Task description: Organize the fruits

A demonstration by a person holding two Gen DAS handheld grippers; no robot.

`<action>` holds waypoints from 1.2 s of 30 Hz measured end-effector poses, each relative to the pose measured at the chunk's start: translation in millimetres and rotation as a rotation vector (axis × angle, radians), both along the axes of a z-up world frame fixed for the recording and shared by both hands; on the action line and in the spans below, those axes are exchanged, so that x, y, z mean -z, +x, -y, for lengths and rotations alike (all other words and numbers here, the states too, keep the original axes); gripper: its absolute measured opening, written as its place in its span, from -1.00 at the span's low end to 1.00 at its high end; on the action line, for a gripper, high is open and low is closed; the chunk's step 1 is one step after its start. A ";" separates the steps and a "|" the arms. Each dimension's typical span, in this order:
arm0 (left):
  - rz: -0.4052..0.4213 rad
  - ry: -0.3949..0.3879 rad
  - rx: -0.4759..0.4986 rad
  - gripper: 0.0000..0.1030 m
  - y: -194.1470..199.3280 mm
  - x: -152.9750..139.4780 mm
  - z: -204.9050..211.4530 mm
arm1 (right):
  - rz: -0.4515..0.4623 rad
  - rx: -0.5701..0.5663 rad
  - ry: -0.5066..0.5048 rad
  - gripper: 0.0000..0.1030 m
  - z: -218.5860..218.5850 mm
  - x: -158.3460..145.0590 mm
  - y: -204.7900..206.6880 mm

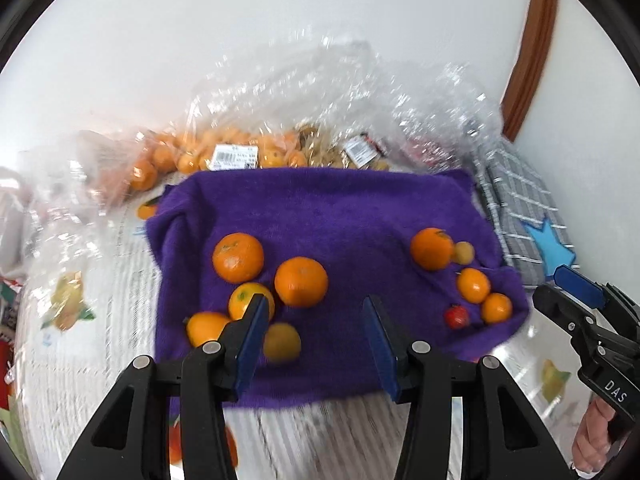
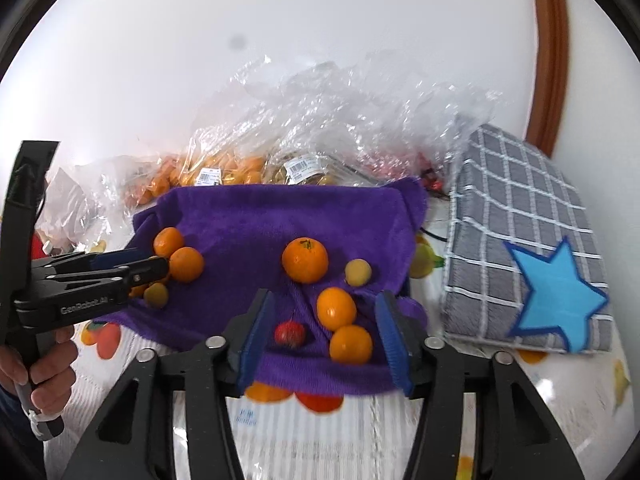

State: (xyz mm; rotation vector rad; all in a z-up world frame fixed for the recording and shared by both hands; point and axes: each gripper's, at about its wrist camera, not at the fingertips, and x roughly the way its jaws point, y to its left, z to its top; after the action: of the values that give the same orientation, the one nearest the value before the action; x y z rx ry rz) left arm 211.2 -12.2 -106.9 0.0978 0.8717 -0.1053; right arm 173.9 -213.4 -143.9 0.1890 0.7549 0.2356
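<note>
Left gripper (image 1: 316, 312) jaws apart, empty, over orange cluster (image 1: 238, 258) at 9 o'clock of purple towel (image 1: 340, 216); right gripper (image 2: 326, 308) apart, straddling small oranges (image 2: 336, 308), likely sorting by size

Purple towel (image 2: 280, 216) on fruit-print tablecloth (image 2: 320, 432)

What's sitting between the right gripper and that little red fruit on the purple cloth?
Nothing visible. The right gripper hangs open just short of the red fruit, only bare purple cloth between them. Two oranges lie close beside it.
</note>
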 end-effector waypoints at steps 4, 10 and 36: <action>0.058 -0.037 -0.007 -0.02 -39.3 -21.6 -0.8 | 0.010 0.022 -0.004 0.10 3.1 -16.8 -28.0; 0.133 -0.076 0.000 0.17 -94.4 -47.3 2.1 | -0.008 0.045 -0.010 0.10 5.6 -34.6 -71.7; 0.257 -0.032 -0.055 0.49 -165.4 -76.9 3.1 | 0.079 0.116 -0.001 0.85 12.2 -64.1 -151.8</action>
State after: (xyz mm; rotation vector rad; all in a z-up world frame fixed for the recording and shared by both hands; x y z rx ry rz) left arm 45.7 -15.2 -30.0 0.0563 0.6159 -0.0537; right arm 22.1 -225.6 -79.8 0.2201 0.6633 0.1319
